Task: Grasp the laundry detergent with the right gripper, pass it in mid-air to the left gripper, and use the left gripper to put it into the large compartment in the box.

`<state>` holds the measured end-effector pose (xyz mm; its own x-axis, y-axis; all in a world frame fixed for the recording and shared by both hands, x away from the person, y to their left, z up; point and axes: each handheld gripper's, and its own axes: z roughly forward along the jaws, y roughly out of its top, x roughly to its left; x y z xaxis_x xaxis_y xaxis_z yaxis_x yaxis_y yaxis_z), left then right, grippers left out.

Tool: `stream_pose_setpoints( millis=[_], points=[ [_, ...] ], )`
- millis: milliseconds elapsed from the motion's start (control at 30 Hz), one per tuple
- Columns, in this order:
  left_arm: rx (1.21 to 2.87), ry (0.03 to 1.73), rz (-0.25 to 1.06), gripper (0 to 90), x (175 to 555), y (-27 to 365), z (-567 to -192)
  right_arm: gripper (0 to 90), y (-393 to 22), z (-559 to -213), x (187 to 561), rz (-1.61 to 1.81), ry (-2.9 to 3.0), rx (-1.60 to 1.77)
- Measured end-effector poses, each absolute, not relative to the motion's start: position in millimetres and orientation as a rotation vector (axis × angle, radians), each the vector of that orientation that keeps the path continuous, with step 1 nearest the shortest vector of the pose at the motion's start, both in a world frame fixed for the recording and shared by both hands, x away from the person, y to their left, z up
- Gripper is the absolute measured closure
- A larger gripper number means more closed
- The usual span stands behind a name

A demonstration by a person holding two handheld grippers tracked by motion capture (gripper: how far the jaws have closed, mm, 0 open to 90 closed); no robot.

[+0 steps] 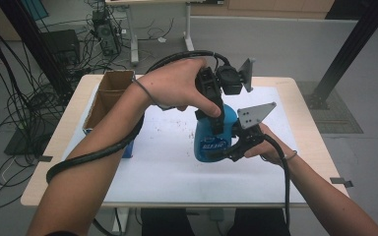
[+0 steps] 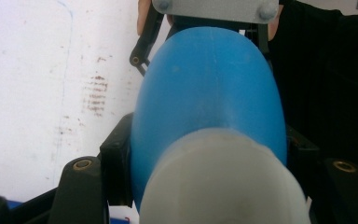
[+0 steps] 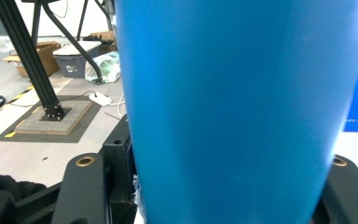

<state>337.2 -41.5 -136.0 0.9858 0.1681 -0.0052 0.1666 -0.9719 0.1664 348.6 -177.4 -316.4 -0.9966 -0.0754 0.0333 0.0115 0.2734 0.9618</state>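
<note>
Over the middle of the white mat [image 1: 167, 162], the person is holding a blue bottle [image 1: 211, 140] upright between the two grippers. The right gripper [image 1: 231, 147] is clamping the bottle's body from the side, jaws clenched on the blue wall (its own view shows that wall pressed between the black jaws). The left gripper [image 1: 215, 115] is coming down from above, and its jaws are gripping the pale cap [image 2: 223, 182] at the neck. A cardboard box [image 1: 109, 93] is standing well apart at the left edge of the table [image 1: 300, 118].

Judgement: the step in hand looks like unscrewing the cap. To do it well, the right gripper should be acting as a fixed vise, low on the body, without squeezing the plastic hard enough to buckle it. The left one should be turning about the bottle's own axis, keeping the cap centred between the pads, so nothing slips or tilts. Brown specks are lying on the mat near the bottle; contents cannot be told.
</note>
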Motion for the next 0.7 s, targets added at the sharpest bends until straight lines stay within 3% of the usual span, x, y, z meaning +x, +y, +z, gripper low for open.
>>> stream_pose_setpoints(
  millis=[333,700],
  points=[
    [2.986,0.265,0.038,37.7,337.1,-45.7,-136.9,33.7,-181.9,-315.2,348.0,-1.913,-2.405,0.036],
    [2.99,0.273,0.045,37.6,338.0,-44.9,-134.8,8.3,-182.6,-317.2,348.7,-1.971,-2.432,-0.078]
  ],
)
